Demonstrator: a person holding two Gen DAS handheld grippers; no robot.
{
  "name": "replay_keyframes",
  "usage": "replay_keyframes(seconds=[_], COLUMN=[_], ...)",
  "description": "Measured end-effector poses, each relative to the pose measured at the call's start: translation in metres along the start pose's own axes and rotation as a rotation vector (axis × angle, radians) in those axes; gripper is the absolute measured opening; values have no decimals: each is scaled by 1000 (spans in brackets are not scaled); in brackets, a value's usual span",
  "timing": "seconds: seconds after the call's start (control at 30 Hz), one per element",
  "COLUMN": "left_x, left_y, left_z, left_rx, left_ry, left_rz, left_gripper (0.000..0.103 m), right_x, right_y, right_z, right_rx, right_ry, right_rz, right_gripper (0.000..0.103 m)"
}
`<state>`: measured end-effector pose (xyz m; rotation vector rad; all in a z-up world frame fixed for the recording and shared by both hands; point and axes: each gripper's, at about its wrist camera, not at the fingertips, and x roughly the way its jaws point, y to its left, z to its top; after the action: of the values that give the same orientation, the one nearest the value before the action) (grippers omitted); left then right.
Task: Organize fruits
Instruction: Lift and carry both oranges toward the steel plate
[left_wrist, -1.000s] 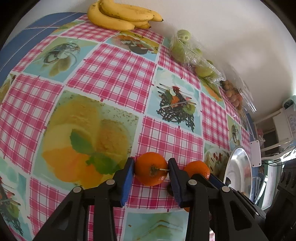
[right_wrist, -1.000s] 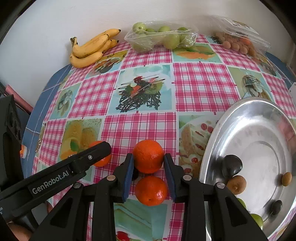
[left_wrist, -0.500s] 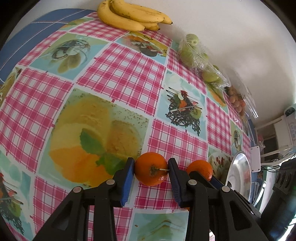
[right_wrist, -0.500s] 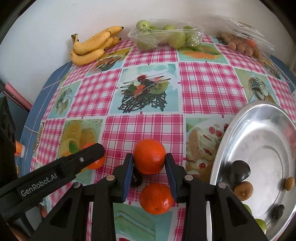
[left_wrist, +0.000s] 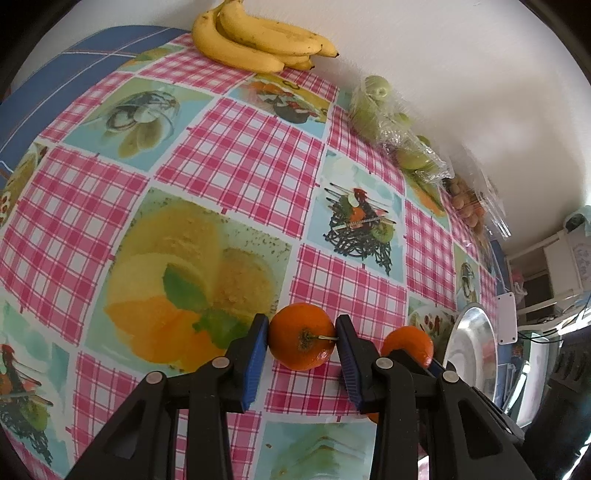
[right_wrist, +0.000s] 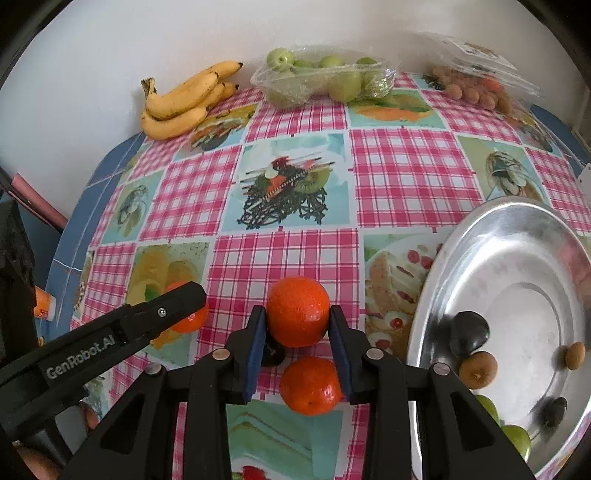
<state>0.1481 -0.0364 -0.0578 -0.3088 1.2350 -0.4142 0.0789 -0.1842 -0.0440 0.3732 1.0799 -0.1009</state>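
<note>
Both hand-held grippers clamped oranges above the checked worktop.

Left hand-held gripper (left_wrist: 301, 338) pinched a round, glossy orange (left_wrist: 301, 336) between blue pads, stem end facing the camera. Right hand-held gripper (right_wrist: 297, 325) squeezed a dimpled second orange (right_wrist: 298, 311) the same way; its jaws had just closed slightly on that fruit. A third orange (right_wrist: 310, 385) lay on the worktop (right_wrist: 406, 177) at 6 o'clock from it. At 3 o'clock sat a shiny metal bowl (right_wrist: 495, 236) with small dark, brown and green fruits. Curved yellow bananas (right_wrist: 184, 103) and crinkled clear bags of green fruit (right_wrist: 325, 79) lined the wall at 12 o'clock.
</note>
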Motion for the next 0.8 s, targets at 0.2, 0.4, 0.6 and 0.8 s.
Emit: replay_keyframes(seconds=[0.2,0.4,0.6,0.8], left_x=[-10,-18,-24,-26], left_y=[-8,-19,-37,-54], left_z=[-2,-6,-11,-18], left_rx=[28,59,101,140], left_ry=[-25,-40,-50,-50], left_rz=[0,-15,-26,-25], left_gripper=[40,40,40,40], right_x=[-19,-38,-60,-81], right_y=[-3,-13,-25,-45], right_z=[-2,-7,-13,-20], right_rx=[15,45,75,112], right_ry=[-21,-32,-55,-80], right_rz=[16,11,-6,-30], right_gripper=[36,36,36,36])
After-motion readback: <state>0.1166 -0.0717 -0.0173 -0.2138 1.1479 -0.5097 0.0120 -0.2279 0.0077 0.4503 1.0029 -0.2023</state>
